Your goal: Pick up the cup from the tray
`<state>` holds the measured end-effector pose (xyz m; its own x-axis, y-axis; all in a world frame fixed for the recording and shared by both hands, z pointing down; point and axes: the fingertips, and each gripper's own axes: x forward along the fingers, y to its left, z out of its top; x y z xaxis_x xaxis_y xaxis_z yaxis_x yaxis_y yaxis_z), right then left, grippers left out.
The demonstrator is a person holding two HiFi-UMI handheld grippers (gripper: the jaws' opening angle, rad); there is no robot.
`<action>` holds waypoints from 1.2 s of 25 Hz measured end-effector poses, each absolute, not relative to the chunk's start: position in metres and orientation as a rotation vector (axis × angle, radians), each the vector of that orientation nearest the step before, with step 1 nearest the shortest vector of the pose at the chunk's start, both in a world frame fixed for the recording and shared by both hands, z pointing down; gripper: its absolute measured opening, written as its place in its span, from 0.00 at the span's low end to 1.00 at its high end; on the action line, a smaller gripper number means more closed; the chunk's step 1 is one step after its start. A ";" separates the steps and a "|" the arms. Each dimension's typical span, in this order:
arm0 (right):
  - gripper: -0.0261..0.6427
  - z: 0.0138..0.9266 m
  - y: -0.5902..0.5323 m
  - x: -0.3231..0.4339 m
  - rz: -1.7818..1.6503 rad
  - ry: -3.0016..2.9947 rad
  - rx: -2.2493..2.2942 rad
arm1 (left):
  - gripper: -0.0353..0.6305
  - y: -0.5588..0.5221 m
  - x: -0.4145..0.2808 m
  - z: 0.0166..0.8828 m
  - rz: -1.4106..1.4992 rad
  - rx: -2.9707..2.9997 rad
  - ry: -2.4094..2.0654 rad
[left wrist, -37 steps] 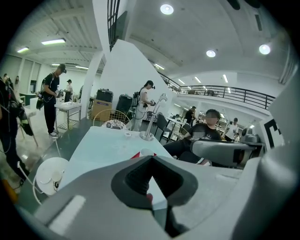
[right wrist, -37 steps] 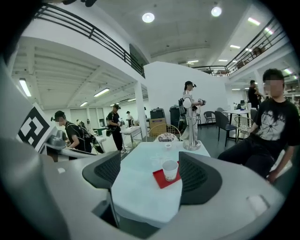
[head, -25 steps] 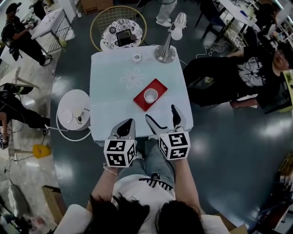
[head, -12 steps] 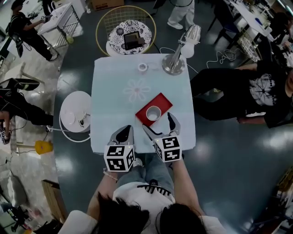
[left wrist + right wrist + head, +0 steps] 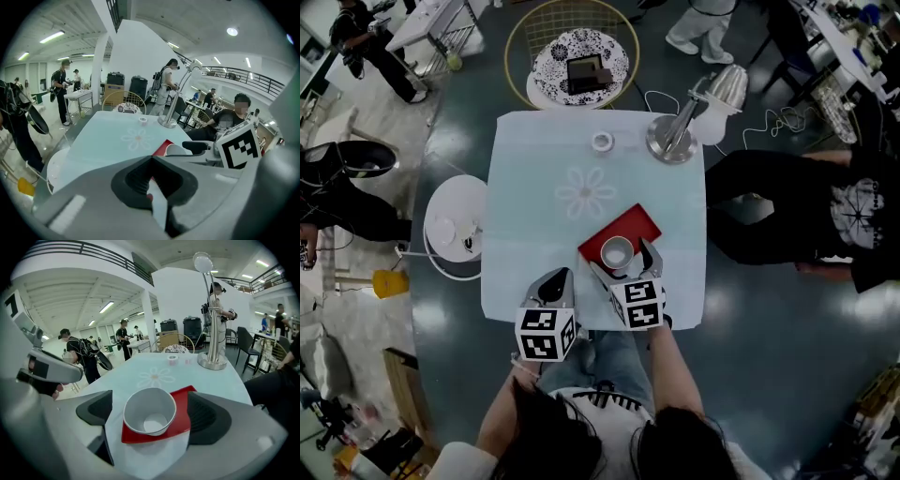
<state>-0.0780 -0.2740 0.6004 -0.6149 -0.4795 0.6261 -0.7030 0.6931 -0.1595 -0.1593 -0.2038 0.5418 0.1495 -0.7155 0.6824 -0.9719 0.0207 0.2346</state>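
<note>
A white cup (image 5: 616, 251) stands on the near corner of a red tray (image 5: 623, 228) on the pale blue table (image 5: 534, 225). My right gripper (image 5: 621, 259) is open, with one jaw on each side of the cup and apart from it. In the right gripper view the cup (image 5: 149, 411) sits upright and empty on the tray (image 5: 183, 420), between the dark pads (image 5: 206, 418). My left gripper (image 5: 552, 284) is shut and empty over the table's front edge, left of the tray. The left gripper view shows the cup (image 5: 180, 150) past its own tips (image 5: 152, 187).
A metal desk lamp (image 5: 675, 141) and a small tape roll (image 5: 602, 142) stand at the table's far side, and a flower print (image 5: 586, 192) marks the middle. A round wire chair (image 5: 579, 61) is beyond, a white stool (image 5: 450, 220) to the left, and a seated person (image 5: 806, 206) to the right.
My right gripper has moved forward until its open jaws flank the cup. The left gripper has stayed near the front edge, shut.
</note>
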 end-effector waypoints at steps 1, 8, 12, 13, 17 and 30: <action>0.80 0.604 -0.277 -0.079 0.533 -2.344 0.897 | 0.05 -0.205 -0.160 0.544 0.488 1.748 -1.622; 0.73 0.625 -0.281 -0.084 0.549 -2.306 0.841 | 0.05 -0.215 -0.163 0.553 0.501 1.720 -1.621; 0.69 0.628 -0.282 -0.087 0.573 -2.298 0.837 | 0.05 -0.218 -0.164 0.555 0.505 1.720 -1.618; 0.65 0.628 -0.282 -0.088 0.571 -2.297 0.831 | 0.05 -0.218 -0.165 0.555 0.508 1.719 -1.618; 0.63 0.626 -0.283 -0.088 0.595 -2.292 0.847 | 0.05 -0.218 -0.168 0.556 0.515 1.712 -1.620; 0.62 0.613 -0.295 -0.015 0.627 -2.214 1.087 | 0.05 -0.226 -0.135 0.552 0.526 1.895 -1.491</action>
